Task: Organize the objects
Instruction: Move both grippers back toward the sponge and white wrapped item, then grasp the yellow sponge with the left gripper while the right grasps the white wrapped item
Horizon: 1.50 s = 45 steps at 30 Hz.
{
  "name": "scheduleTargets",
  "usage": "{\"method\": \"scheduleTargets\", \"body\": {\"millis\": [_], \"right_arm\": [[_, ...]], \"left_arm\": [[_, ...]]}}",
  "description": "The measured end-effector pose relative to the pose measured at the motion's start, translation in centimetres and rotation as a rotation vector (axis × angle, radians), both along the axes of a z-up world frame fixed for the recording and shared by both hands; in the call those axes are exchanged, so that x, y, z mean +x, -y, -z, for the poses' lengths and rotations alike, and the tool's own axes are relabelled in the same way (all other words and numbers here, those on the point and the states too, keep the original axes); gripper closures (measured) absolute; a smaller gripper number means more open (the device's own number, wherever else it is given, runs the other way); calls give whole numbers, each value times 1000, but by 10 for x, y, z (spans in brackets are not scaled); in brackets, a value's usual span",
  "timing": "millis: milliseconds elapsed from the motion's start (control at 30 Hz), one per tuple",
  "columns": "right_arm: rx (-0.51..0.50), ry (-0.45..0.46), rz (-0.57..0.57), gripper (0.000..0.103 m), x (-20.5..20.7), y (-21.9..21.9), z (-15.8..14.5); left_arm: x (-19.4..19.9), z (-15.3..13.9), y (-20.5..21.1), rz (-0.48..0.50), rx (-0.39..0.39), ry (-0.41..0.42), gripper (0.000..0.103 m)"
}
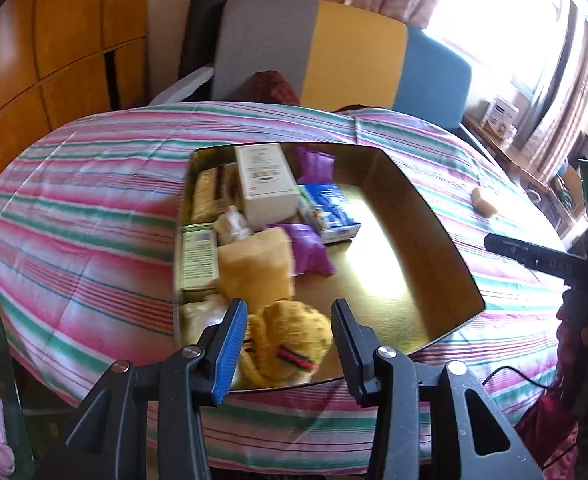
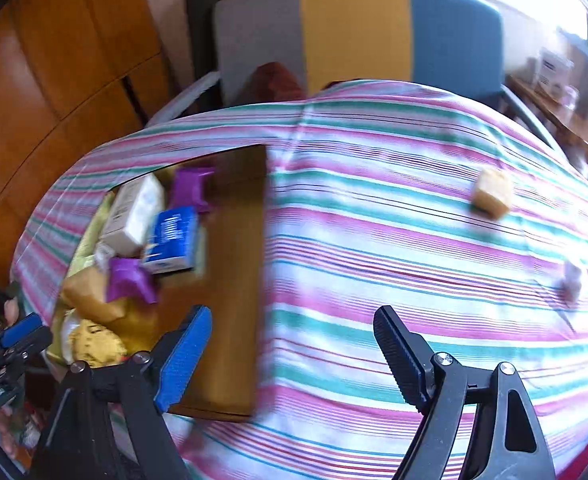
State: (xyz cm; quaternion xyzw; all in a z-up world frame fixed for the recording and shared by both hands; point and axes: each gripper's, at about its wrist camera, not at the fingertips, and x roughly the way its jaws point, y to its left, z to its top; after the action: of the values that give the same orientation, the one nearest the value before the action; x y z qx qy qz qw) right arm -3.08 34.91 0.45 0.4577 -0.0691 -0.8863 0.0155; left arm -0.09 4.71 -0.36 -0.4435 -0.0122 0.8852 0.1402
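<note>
Left gripper (image 1: 290, 344) hovered with fingers narrowly parted and empty, above a yellow knitted toy (image 1: 290, 340) at the near end of the gold tray (image 1: 425, 240). Beyond it lay a tan sponge block (image 1: 254, 268), purple pouches (image 1: 309, 248), a blue-and-white packet (image 1: 329, 212) and a white box (image 1: 266, 184), crowded toward the tray's left side. Right gripper (image 2: 290, 356) hung over the striped worktop cloth (image 2: 373, 240), fingers wide and empty. Well beyond, to the right, sat another tan sponge (image 2: 491, 192), apart from the tray.
</note>
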Motion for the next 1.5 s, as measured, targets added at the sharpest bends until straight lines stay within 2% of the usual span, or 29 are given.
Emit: {"method": "scheduleTargets", "body": {"millis": [267,533,667,900,1067,1300,1500], "right_arm": [[-11,0,171,19,14,-84,-5],[-58,11,371,18,33,-169,-8],[-65,19,454,17,40,-202,-8],[-72,37,559,16,45,-249,-3],[-81,58,599,16,38,-275,5],[-101,59,717,16,27,-318,13],[-40,141,725,16,1,-334,42]], "left_arm": [[-1,-5,-45,89,-39,-12,59],[0,-11,-114,257,-108,-62,59],[5,-15,-147,344,-133,-93,59],[4,-13,-194,441,-137,-84,59],[-1,-8,-214,478,-120,-56,59],[-3,7,-226,502,-107,4,59],[-13,16,-229,485,-95,58,59]]}}
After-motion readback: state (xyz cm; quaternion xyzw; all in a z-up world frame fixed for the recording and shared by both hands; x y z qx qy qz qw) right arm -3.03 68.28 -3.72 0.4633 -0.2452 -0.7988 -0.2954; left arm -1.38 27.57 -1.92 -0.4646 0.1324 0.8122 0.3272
